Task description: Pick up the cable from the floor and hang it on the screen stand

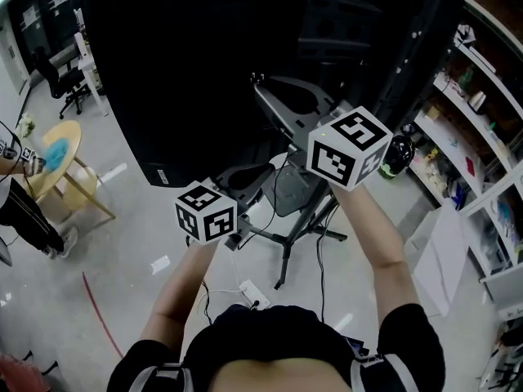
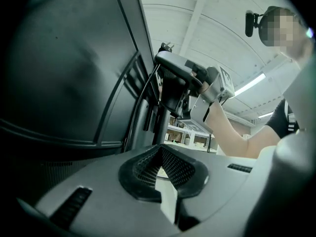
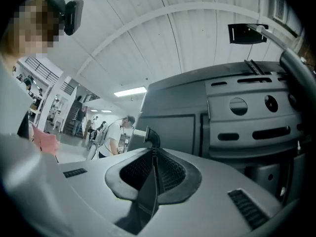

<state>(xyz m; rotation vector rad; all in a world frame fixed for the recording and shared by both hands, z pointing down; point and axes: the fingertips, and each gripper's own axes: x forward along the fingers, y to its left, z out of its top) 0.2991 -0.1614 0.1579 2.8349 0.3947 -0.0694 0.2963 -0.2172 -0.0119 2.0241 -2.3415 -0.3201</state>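
Observation:
My right gripper [image 3: 153, 149] is shut on the cable's black plug [image 3: 148, 134], whose white tip sticks out past the pads. It is raised close to the grey back of the big screen [image 3: 247, 112]. In the left gripper view the right gripper [image 2: 167, 57] sits high beside the screen back [image 2: 74, 83], and a thin black cable [image 2: 149, 90] hangs down from its tip. My left gripper [image 2: 161, 154] is lower, with its pads a little apart in a narrow V; what is between them does not show. The head view shows both marker cubes above the screen stand's legs [image 1: 286, 243].
A white power strip [image 1: 253, 294] with black leads lies on the floor by my feet. Left of the screen are a round wooden table [image 1: 61, 149], an office chair [image 1: 65, 84] and a person [image 1: 24, 211]. Shelves [image 1: 474, 137] line the right side.

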